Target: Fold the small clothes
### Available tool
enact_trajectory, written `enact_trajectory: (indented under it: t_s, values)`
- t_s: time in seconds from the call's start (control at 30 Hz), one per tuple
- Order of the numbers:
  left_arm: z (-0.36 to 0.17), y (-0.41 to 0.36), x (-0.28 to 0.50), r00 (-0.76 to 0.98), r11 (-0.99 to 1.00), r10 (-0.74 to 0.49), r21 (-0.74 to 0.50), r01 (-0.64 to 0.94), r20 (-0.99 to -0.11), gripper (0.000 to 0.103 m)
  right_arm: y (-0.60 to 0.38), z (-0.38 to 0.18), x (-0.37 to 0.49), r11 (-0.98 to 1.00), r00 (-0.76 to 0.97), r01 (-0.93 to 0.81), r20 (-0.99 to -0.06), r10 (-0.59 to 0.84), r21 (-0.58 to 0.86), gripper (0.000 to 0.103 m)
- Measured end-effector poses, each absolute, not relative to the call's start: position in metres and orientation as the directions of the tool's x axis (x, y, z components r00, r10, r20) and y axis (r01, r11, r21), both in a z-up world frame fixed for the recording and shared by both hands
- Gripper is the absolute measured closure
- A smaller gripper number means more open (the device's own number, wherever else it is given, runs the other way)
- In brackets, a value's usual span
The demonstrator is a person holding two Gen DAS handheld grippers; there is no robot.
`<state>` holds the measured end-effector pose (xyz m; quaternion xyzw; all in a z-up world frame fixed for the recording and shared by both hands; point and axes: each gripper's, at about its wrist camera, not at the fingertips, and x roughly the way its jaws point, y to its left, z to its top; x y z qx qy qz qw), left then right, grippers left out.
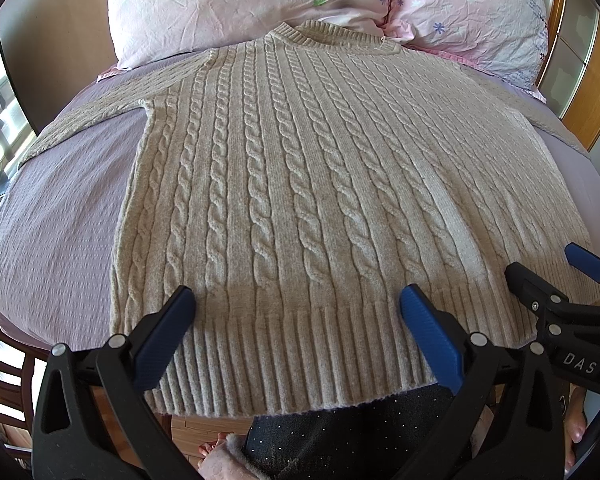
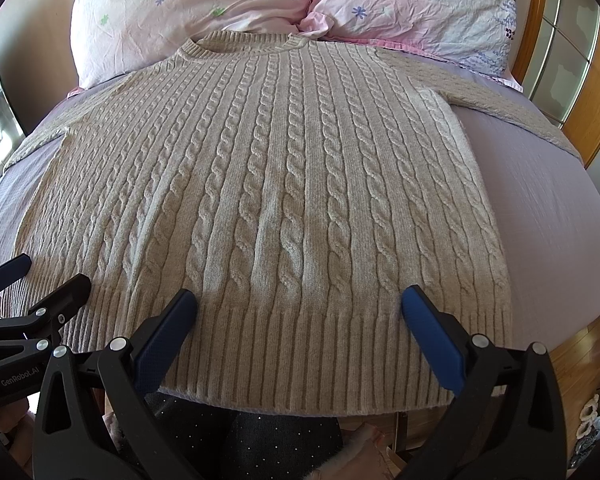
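Flat across the middle of both frames: beige cable-knit sweater (image 1: pixel 300 184) (image 2: pixel 268 184), spread face up on lilac sheet (image 1: pixel 60 216) (image 2: pixel 540 184), collar at top centre touching two pink floral pillows (image 1: pixel 236 4) (image 2: pixel 204 4), ribbed hem hanging over the bed edge at the bottom. Sleeves stretched outward: one running to the left edge of the left-wrist frame, the other to the upper right of the right-wrist frame. Left gripper (image 1: pixel 298 304) at the bottom of its own frame, spread wide, blue pads (image 1: pixel 168 328) resting apart over the hem band, gripping nothing; seen again at the lower left of the right-wrist frame (image 2: pixel 40 276), also parted. Right gripper (image 2: pixel 300 304) at the bottom of its frame, likewise spread wide, pads (image 2: pixel 432 332) over the hem band with knit between them but not pinched; visible too at the lower right of the left-wrist frame (image 1: pixel 548 268), parted. Below the hem, dark speckled fabric (image 1: pixel 356 436) (image 2: pixel 252 436) and wooden floor (image 1: pixel 196 428). Wooden frame (image 1: pixel 596 92) (image 2: pixel 540 16) at the upper right of each frame.
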<state>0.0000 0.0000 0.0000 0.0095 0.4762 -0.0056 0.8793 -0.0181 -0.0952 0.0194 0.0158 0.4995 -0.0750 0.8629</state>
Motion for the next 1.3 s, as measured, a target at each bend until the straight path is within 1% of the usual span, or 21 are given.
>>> enact_trajectory:
  t_s: [0.67,0.73,0.77,0.8,0.83,0.87,0.93,1.03,1.07,1.1,1.13,1.17,1.2,1.23,1.3]
  values:
    - [0.0,0.0,0.0,0.547,1.0,-0.001,0.012,0.02,-0.837,0.002,-0.093,0.022,-0.015,0.989,0.495,0.142,-0.862,-0.113,-0.048,0.001]
    - [0.0,0.0,-0.001,0.556,1.0,-0.001,0.015,0.023,-0.831,0.002,-0.092,0.022,-0.015,0.993,0.533,0.112,-0.841,-0.098,-0.045,0.001]
    - [0.0,0.0,-0.002,0.565,0.999,-0.002,0.016,0.027,-0.825,0.002,-0.092,0.026,-0.017,0.997,0.571,0.066,-0.818,-0.072,-0.041,0.001]
    - [-0.001,0.0,-0.004,0.577,0.999,-0.005,0.019,0.035,-0.817,0.002,-0.096,0.027,-0.016,0.999,0.578,0.022,-0.815,-0.037,-0.03,0.001]
    - [-0.001,0.0,-0.006,0.584,0.999,-0.009,0.021,0.045,-0.811,0.002,-0.105,0.031,-0.012,1.0,0.572,0.019,-0.82,-0.001,0.012,0.001]
    - [0.002,-0.004,-0.007,0.584,0.998,-0.014,0.025,0.058,-0.812,0.002,-0.12,0.038,-0.009,0.998,0.592,0.028,-0.805,0.03,0.057,0.001]
    - [0.006,-0.003,-0.005,0.573,0.995,-0.043,0.016,0.097,-0.818,0.002,-0.166,0.057,-0.003,0.983,0.648,0.102,-0.76,0.051,0.153,0.001]
    - [0.017,0.016,0.004,0.628,0.995,-0.089,-0.035,0.098,-0.773,0.002,-0.28,0.092,0.015,0.891,0.738,0.291,-0.675,0.023,0.348,0.001]
    - [0.023,0.024,0.006,0.658,0.994,-0.1,-0.052,0.092,-0.746,0.002,-0.309,0.095,0.019,0.857,0.745,0.344,-0.667,0.001,0.385,0.005]
    - [0.03,0.035,0.01,0.695,0.993,-0.114,-0.077,0.084,-0.71,0.002,-0.346,0.097,0.026,0.809,0.75,0.406,-0.661,-0.029,0.425,0.018]
    - [0.035,0.044,0.014,0.72,0.992,-0.125,-0.102,0.075,-0.682,0.002,-0.375,0.097,0.031,0.768,0.746,0.459,-0.664,-0.06,0.446,0.028]
    - [0.039,0.056,0.02,0.74,0.989,-0.137,-0.135,0.064,-0.658,0.002,-0.409,0.094,0.039,0.711,0.729,0.529,-0.678,-0.099,0.464,0.031]
    - [0.042,0.072,0.028,0.754,0.982,-0.154,-0.185,0.043,-0.639,0.002,-0.441,0.089,0.045,0.654,0.712,0.583,-0.69,-0.126,0.483,0.038]
    - [0.044,0.087,0.036,0.758,0.973,-0.167,-0.23,0.023,-0.631,0.002,-0.469,0.081,0.05,0.593,0.698,0.627,-0.703,-0.138,0.506,0.043]
    - [0.047,0.114,0.049,0.761,0.957,-0.166,-0.29,-0.031,-0.627,0.002,-0.508,0.065,0.055,0.511,0.677,0.677,-0.719,-0.153,0.529,0.05]
